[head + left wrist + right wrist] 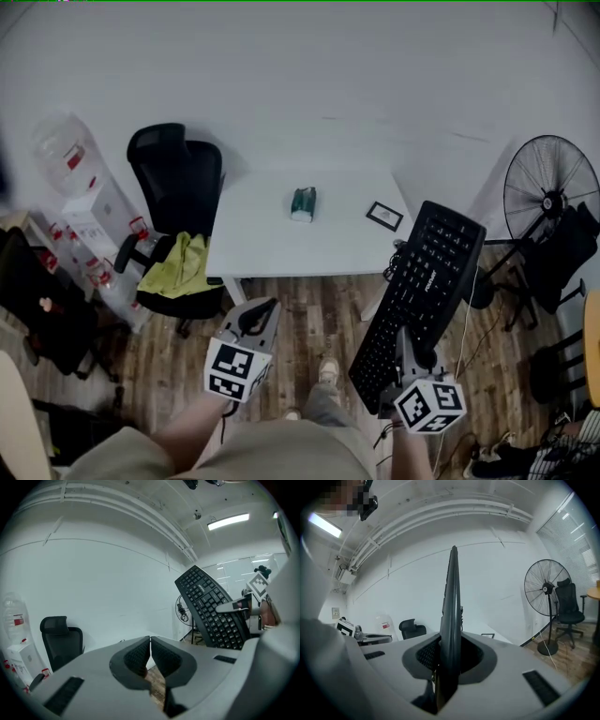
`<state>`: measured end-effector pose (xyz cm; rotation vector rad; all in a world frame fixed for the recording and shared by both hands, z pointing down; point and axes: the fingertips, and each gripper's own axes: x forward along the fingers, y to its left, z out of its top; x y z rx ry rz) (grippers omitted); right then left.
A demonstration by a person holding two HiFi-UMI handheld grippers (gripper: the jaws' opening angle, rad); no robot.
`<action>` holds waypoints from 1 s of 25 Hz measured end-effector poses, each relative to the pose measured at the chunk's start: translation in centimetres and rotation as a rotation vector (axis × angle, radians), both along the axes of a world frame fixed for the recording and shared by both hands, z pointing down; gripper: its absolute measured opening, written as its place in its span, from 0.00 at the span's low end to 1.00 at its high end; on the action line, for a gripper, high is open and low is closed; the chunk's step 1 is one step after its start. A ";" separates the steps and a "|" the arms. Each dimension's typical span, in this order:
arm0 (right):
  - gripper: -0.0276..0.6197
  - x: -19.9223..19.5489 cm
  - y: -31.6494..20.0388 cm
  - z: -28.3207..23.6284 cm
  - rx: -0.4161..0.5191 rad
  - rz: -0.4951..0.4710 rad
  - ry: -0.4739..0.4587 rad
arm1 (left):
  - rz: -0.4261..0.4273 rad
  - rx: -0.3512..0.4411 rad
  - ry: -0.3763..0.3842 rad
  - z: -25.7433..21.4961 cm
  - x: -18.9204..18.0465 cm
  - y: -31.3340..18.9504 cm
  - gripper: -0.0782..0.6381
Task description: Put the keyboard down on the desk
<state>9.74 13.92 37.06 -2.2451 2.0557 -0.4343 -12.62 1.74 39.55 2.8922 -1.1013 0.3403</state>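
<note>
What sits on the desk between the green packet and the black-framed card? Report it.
Nothing: in the head view, the desk is bare between the green packet and the black-framed card.

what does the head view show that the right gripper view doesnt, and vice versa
Only the head view: the key face of the keyboard, the left gripper, a green packet on the desk, a yellow-green cloth on the black chair. Only the right gripper view: the keyboard edge-on, clamped in the right gripper, and a ceiling light. Both: keyboard, black chair, standing fan, desk.
</note>
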 end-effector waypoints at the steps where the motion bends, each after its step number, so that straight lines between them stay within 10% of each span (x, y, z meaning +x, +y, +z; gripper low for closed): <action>1: 0.17 0.3 -0.1 0.4 0.000 -0.003 -0.003 | -0.004 0.000 -0.003 0.5 0.2 0.0 0.15; 15: 0.18 6.9 -14.9 4.4 -0.049 -0.103 -0.054 | -0.079 -0.031 -0.026 3.2 7.0 -12.6 0.15; 25: 0.18 13.0 -28.4 6.2 -0.080 -0.214 -0.253 | -0.158 -0.093 -0.065 4.4 12.7 -24.0 0.15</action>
